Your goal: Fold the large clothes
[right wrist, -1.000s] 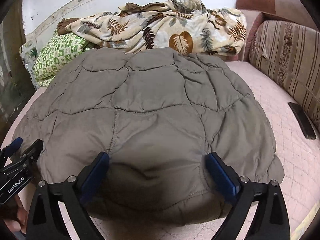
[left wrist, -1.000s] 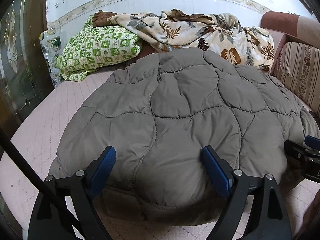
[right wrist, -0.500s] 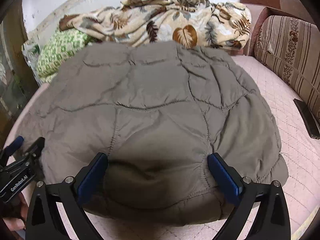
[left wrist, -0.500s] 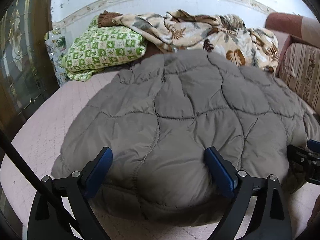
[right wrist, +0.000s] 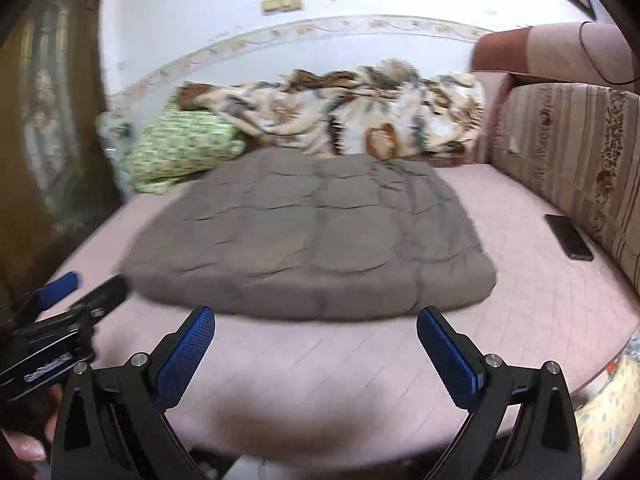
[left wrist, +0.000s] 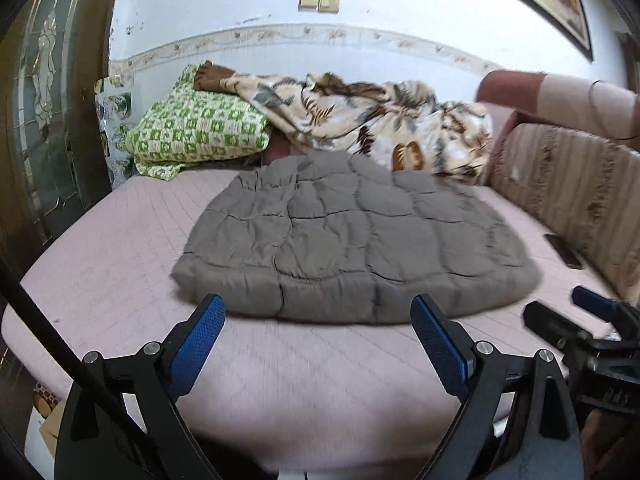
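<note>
Now between folds: my left gripper (left wrist: 316, 344) and right gripper (right wrist: 316, 350) both gape, nothing held. Grey quilted padded jacket (left wrist: 356, 240) lies folded on pink mattress (left wrist: 120, 240). Next: regrip near hem, I judge.

no text clear enough to read

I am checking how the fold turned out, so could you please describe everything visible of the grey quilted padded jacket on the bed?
The grey quilted padded jacket lies folded into a flat, rounded-cornered slab on the pink quilted bed cover. Its matte, puffy fabric is stitched into curved panels, with a thick doubled edge nearest the cameras. No sleeves or hood show. Its far edge reaches the leaf-patterned blanket. Neither gripper touches it.
</note>
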Demonstrator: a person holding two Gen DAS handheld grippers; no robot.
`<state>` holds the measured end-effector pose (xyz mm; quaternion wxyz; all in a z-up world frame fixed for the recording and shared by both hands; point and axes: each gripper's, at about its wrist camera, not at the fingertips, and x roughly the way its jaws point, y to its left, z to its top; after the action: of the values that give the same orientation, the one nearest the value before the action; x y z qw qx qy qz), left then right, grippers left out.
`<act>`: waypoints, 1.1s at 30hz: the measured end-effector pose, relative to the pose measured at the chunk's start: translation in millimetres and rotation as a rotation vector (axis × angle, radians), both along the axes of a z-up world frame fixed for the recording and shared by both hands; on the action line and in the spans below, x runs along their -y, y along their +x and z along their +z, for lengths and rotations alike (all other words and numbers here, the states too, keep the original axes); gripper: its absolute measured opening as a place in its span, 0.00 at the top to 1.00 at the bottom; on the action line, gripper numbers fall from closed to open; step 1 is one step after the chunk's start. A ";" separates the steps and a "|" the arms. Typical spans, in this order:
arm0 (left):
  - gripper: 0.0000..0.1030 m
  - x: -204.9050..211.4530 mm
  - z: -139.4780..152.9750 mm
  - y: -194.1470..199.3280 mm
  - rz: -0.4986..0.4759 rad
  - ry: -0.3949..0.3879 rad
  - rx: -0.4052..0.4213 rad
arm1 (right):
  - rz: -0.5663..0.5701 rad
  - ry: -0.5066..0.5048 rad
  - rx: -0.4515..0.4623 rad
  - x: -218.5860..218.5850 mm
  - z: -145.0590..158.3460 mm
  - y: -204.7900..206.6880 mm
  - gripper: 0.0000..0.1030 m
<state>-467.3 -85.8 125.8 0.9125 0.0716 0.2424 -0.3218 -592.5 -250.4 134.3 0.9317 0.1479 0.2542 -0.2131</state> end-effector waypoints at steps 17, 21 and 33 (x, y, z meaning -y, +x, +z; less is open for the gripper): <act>0.03 -64.2 65.8 -50.3 0.165 -0.035 0.080 | -0.031 0.007 0.047 -35.5 62.1 -34.4 0.01; 0.03 -63.8 54.5 -32.3 0.161 -0.026 -0.015 | -0.044 -0.064 0.083 -43.2 69.4 -39.6 0.01; 0.03 -49.0 16.9 -6.6 0.192 0.149 -0.090 | 0.037 -0.132 0.056 -62.2 57.8 -24.4 0.01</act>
<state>-473.9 -36.8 142.7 0.9195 0.1010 0.3120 -0.2168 -616.9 -188.2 192.1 0.9500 0.0874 0.2160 -0.2079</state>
